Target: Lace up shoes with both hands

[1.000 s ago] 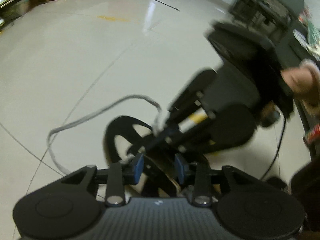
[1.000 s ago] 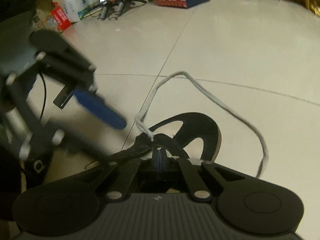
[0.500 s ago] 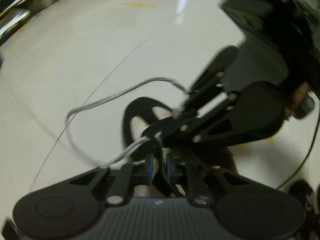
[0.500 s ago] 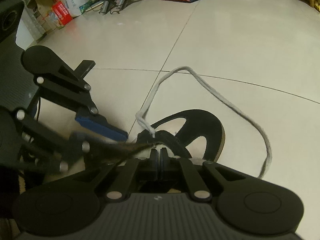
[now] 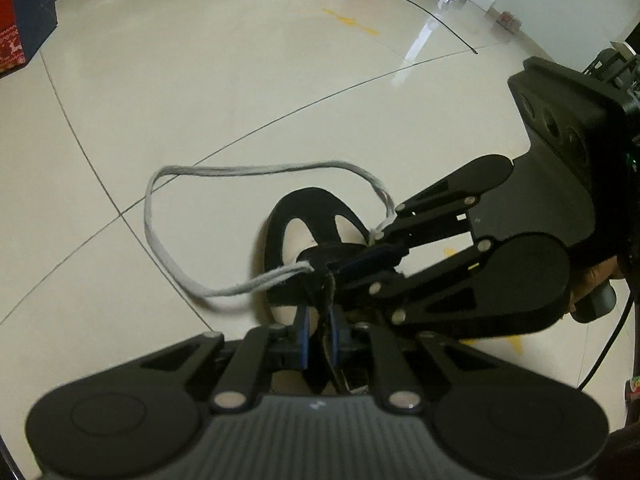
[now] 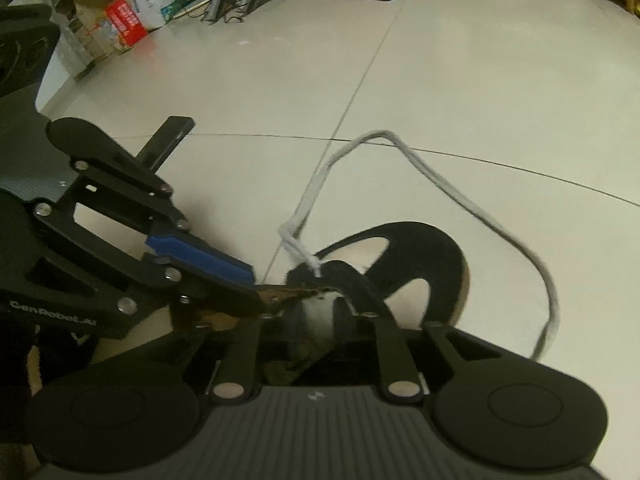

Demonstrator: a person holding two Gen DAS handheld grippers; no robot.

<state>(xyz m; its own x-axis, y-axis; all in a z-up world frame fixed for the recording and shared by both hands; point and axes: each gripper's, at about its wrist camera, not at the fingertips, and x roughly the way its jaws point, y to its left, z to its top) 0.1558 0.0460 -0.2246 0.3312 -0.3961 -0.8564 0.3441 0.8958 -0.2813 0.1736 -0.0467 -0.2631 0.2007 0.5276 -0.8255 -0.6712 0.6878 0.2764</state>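
Pinching shoe (image 5: 316, 216) flap on floor (image 5: 200, 100): left tool (image 5: 320, 334) nearly closed on it; right tool (image 6: 320, 320) opening, contents unclear. Lace (image 5: 160, 240) limp, light; grab near eyelet

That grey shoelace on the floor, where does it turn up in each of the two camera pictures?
Left wrist view: the grey shoelace loops across the middle left of the tiles, both ends running to the black shoe piece at centre.
Right wrist view: the grey shoelace arches from the centre out to the right edge.
Shared landmark: the black shoe piece, with its cut-out openings, lies on the floor just beyond the fingers in both.
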